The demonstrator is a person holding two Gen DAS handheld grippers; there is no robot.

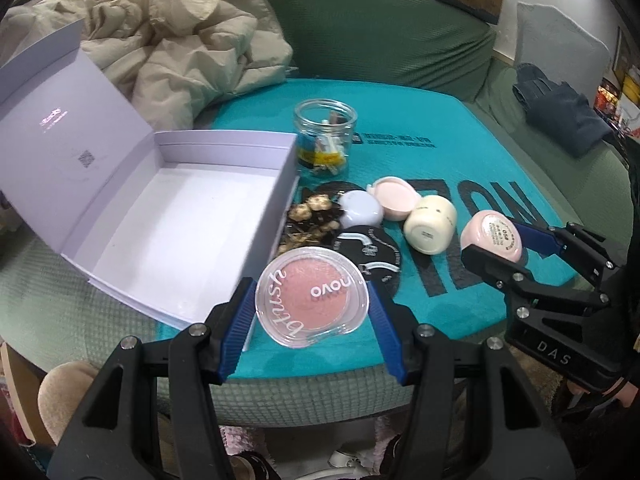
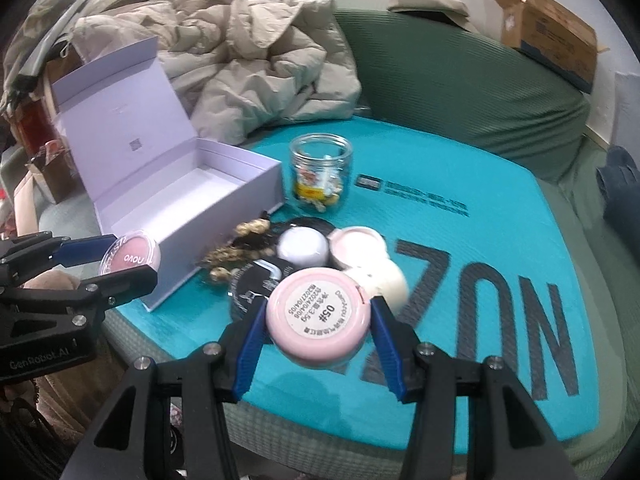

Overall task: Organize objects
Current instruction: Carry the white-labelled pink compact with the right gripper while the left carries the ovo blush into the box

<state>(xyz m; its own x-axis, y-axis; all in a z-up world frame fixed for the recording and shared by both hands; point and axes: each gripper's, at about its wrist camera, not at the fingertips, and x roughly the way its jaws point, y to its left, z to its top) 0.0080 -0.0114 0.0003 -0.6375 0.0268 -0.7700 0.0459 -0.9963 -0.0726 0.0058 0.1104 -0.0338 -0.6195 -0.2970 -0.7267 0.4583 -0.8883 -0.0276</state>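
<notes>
My left gripper (image 1: 312, 300) is shut on a round clear blush compact (image 1: 311, 297) with a pink pan, held above the teal mat beside the front corner of an open lilac box (image 1: 192, 216). In the right wrist view the same compact (image 2: 130, 256) hangs at the left by the box (image 2: 188, 196). My right gripper (image 2: 318, 316) is shut on a pink round compact (image 2: 318, 314), its labelled underside facing up; the left wrist view shows this pink compact (image 1: 494, 236) at the right. The box is empty inside.
On the teal mat (image 1: 460, 168) lie a glass jar (image 1: 325, 136) of small items, a lilac compact (image 1: 360, 210), a pink compact (image 1: 396, 198), a cream jar (image 1: 430, 224) on its side, gold hair clips (image 1: 316, 216) and black cards. A beige quilt (image 1: 180, 40) is heaped behind.
</notes>
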